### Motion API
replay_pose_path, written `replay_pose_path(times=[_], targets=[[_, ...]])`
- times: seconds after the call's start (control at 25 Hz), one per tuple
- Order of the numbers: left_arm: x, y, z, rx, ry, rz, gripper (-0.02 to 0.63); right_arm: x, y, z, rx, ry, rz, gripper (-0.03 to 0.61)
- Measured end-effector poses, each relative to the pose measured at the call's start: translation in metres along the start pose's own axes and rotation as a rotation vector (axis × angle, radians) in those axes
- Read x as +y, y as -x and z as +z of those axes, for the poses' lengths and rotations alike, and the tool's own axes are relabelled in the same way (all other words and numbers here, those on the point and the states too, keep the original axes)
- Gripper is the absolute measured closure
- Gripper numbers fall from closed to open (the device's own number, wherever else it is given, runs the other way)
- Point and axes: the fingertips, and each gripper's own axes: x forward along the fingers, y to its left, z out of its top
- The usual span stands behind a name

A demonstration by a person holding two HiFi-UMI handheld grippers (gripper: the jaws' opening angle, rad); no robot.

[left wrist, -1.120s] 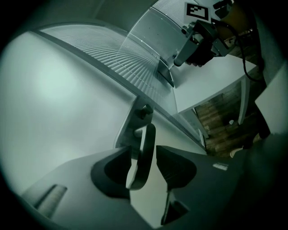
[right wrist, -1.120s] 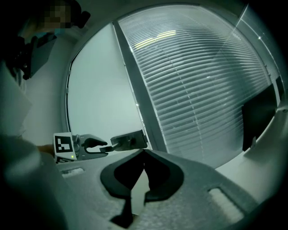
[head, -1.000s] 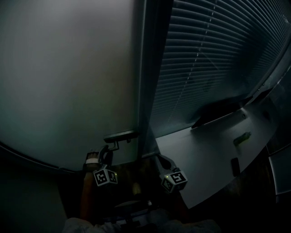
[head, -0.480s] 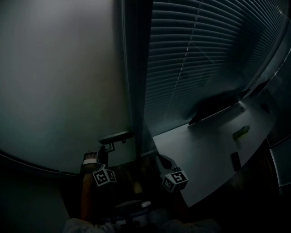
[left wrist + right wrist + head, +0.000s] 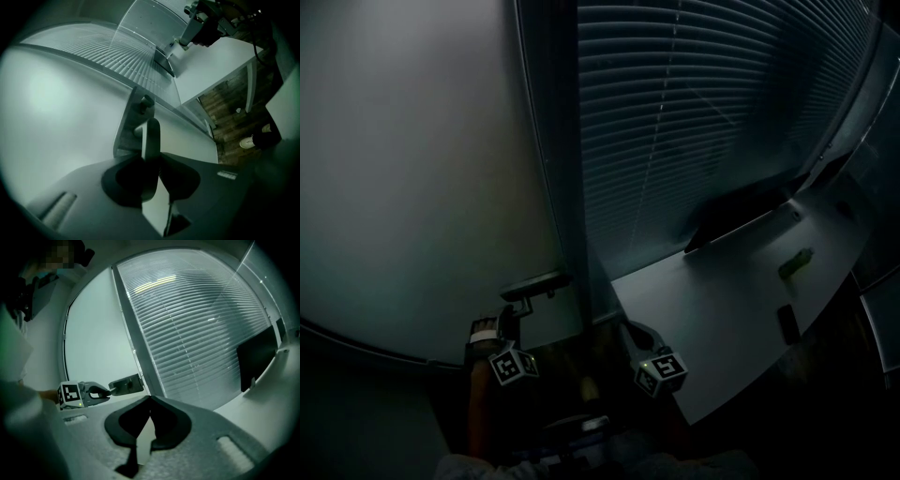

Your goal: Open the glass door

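Left gripper view has the left gripper (image 5: 151, 160) clamped on the lever of the door handle (image 5: 151, 133); its jaws have just been closing onto it. In the head view the handle sits at 7 o'clock, at the right edge of the frosted glass door (image 5: 422, 169). The right gripper (image 5: 150, 398), jaws together and empty, hovers at 5 o'clock beside the worktop (image 5: 722, 309).

Closed slatted blinds (image 5: 703, 112) hang behind a pale surface (image 5: 722, 319). A dark flat panel (image 5: 736, 214) stands along its far edge, close to the blinds. A small green thing (image 5: 795, 263) lies near the right edge, and a small dark one (image 5: 787, 324) lies nearer the front edge. Below is a wooden floor (image 5: 225, 101) with a pale shoe (image 5: 246, 143) on it.
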Motion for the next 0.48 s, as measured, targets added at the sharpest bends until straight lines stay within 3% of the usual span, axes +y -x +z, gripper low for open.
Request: replay_pose_path(times=[0.48], targets=[[-0.005, 0.027, 0.003, -0.005, 0.016, -0.031, 0.517, 0.004, 0.026, 0.007, -0.031, 0.018, -0.009, 0.580]])
